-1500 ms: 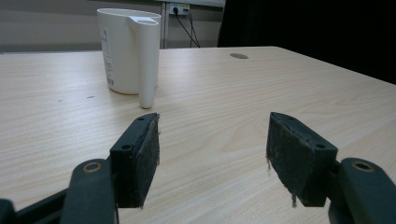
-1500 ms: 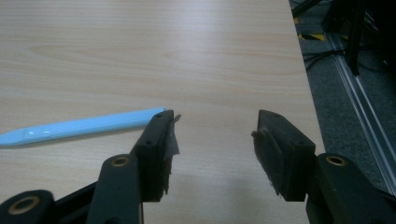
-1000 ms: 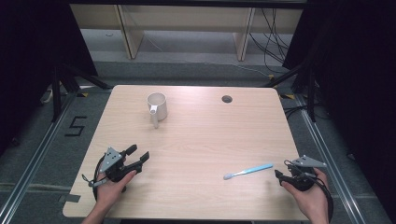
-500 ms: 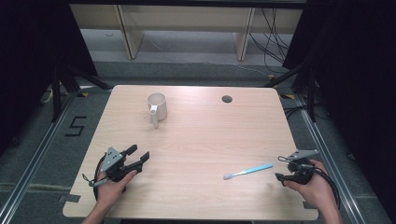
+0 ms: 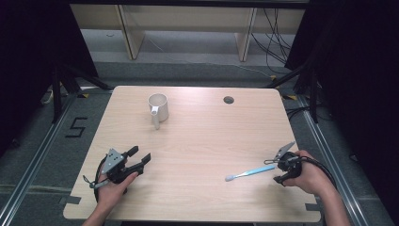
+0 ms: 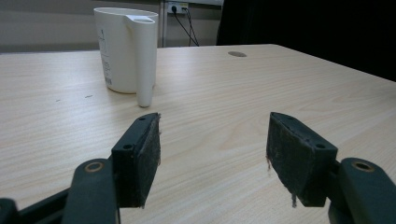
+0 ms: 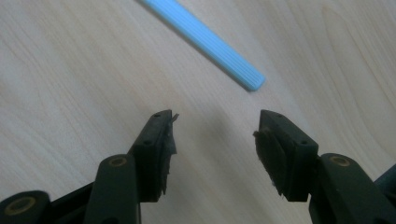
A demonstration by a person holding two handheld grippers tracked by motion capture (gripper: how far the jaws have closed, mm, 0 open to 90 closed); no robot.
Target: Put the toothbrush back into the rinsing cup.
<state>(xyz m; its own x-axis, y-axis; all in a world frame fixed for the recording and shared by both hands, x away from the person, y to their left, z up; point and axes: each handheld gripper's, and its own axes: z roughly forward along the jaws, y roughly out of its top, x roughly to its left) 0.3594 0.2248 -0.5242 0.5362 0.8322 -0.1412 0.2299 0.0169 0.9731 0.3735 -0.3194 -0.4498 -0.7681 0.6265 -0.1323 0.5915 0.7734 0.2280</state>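
Pale wood grain runs across the whole table [image 5: 197, 141], the biggest thing in front of me and nearly bare, which leaves both my hands room to work. Toward the far left stands the white plastic jug [image 5: 158, 108], upright with its mouth open and its handle turned toward me, well apart from everything else; I judge it is waiting as the place where the brush will go. My left gripper [image 5: 139, 160] rests low near the left front edge, jaws spread with nothing between them, aimed at the jug. My right gripper [image 5: 278, 170] sits near the right front edge, its jaws apart, just narrowed a little, and empty. The light blue toothbrush [image 5: 247, 173] lies flat on the wood just beyond those jaws, ribbed handle end [image 7: 252, 83] nearest them, white bristle head pointing away toward table centre, so I would take it by the handle.
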